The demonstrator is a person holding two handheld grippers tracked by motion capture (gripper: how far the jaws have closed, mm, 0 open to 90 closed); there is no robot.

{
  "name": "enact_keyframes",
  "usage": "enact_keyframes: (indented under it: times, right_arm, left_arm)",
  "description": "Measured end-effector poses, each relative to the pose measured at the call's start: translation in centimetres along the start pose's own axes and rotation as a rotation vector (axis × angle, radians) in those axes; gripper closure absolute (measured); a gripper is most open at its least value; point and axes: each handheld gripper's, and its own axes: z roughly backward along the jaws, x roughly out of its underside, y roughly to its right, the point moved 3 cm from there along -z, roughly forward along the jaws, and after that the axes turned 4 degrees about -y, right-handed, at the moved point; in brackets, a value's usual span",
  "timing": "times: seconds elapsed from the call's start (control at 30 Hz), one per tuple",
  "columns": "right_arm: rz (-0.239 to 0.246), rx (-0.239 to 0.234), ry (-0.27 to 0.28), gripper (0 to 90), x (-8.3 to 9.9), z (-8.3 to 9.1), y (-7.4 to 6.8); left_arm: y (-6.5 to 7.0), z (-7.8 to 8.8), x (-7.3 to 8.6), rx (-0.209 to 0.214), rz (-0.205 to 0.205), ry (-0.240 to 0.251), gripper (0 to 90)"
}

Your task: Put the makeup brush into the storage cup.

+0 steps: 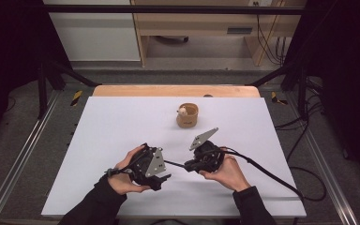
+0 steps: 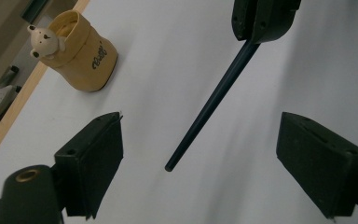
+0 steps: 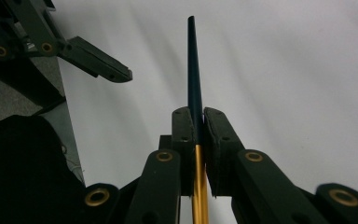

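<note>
A thin dark stick (image 3: 193,65) with a golden rear part is clamped in my right gripper (image 3: 196,114), whose jaws are shut on it. It juts leftward from the right gripper (image 1: 188,166) toward my left gripper (image 1: 168,169). In the left gripper view the stick (image 2: 214,100) comes down from the right gripper (image 2: 251,39), and its tip lies in the gap of my left gripper (image 2: 200,123). Those jaws stand wide open and neither pad touches it. A tan holder (image 1: 187,116) with a small bear figure (image 2: 44,42) on its rim stands farther back.
Both hands work over a white sheet (image 1: 122,122) on a wooden table near its front edge. Cables trail from the grippers off to the right (image 1: 272,176). A black frame and metal rails border the table.
</note>
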Motion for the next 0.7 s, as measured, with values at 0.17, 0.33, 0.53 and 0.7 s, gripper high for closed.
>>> enact_keyframes:
  times: [0.17, 0.33, 0.53, 0.7]
  right_arm:
    - [-0.004, -0.008, 0.009, 83.7, 0.0, 0.0, -0.1]
    - [-0.006, -0.014, 0.012, 83.7, -0.1, 0.0, -0.1]
    - [-0.002, -0.025, 0.009, 83.7, -0.1, -0.1, -0.2]
    - [-0.003, -0.03, 0.01, 83.7, -0.1, -0.2, -0.2]
  left_arm:
    - [0.1, -0.4, -0.2, 0.002, -0.025, -0.009, 18.6]
    - [0.3, -0.9, -0.5, 0.008, -0.059, -0.011, 22.9]
    - [0.6, -1.3, -0.8, -0.001, -0.072, 0.0, 27.4]
    - [0.8, -1.4, -1.0, -0.027, -0.111, -0.009, 33.0]
